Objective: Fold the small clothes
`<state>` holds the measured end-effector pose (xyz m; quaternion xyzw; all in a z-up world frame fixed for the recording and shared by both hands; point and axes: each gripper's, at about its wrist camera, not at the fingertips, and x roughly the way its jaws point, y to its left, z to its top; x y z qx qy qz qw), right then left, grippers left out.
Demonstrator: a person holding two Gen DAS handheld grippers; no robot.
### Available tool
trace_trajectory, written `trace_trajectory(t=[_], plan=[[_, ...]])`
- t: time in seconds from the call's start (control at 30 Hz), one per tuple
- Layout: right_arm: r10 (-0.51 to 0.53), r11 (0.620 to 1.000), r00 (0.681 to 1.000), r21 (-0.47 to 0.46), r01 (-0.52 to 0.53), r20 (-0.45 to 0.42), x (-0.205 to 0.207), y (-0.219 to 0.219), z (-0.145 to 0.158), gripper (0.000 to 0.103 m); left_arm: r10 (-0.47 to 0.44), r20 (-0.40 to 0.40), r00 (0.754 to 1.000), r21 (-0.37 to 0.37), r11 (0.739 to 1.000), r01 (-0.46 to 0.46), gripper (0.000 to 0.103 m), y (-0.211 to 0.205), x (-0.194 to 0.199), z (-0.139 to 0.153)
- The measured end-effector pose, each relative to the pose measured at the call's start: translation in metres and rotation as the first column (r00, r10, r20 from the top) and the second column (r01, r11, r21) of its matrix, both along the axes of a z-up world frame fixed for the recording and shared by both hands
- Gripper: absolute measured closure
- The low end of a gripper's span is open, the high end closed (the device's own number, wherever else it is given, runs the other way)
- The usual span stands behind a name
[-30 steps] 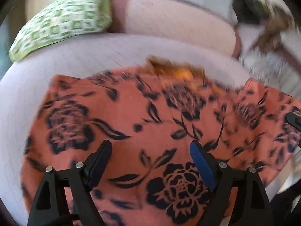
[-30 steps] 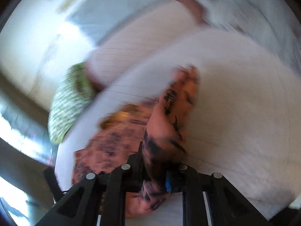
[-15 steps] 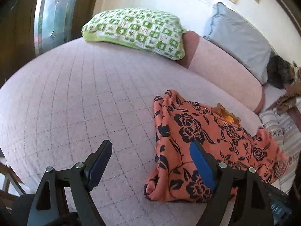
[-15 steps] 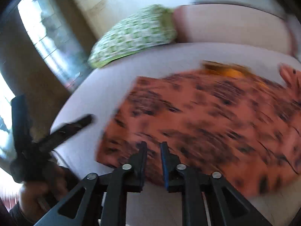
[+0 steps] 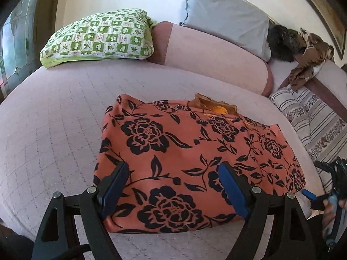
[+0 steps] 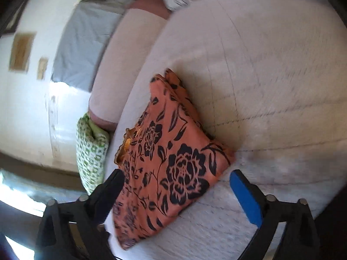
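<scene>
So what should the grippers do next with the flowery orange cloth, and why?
Probably bring the left hand-held gripper down onto the near edge of the orange floral garment to start another fold. The garment lies folded on the pink quilted bed cover, neither gripper holds it, and the right hand-held gripper is opening with nothing pinched, so the last fold looks finished.

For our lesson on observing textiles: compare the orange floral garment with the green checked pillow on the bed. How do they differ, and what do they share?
The orange floral garment lies flat and thin, folded; the green checked pillow is plump and thick. The garment bears large black flowers; the pillow bears small green-and-white squares. The garment lies near the bed's front edge; the pillow lies at the far end. Both are patterned fabric resting on the pink quilt.
</scene>
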<state>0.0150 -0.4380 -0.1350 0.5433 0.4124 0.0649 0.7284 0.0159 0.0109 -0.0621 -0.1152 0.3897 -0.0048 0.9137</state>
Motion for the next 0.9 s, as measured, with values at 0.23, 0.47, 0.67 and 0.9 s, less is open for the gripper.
trace_trajectory(t=[0.23, 0.47, 0.67, 0.9], plan=[[-0.031, 0.999, 0.995, 0.021, 0.033, -0.096, 0.022, 0.015, -0.024, 0.085, 0.016, -0.007, 1.000, 0.020, 1.000, -0.016, 0.018, 0.007, 0.000, 0.001], [0.177, 0.932, 0.979, -0.336, -0.134, 0.100, 0.040, 0.068, 0.071, 0.094, 0.073, 0.019, 0.997, -0.005, 0.997, -0.073, 0.018, 0.027, -0.012, 0.005], [0.534, 0.735, 0.801, -0.617, -0.280, 0.272, 0.029, 0.227, 0.177, 0.094, 0.189, 0.070, 0.980, -0.046, 0.982, -0.186, 0.018, 0.072, -0.041, 0.017], [0.771, 0.559, 0.636, -0.510, -0.654, 0.030, 0.049, 0.359, 0.058, 0.076, 0.297, 0.015, 0.955, -0.116, 0.949, -0.293, 0.018, 0.118, -0.062, 0.008]])
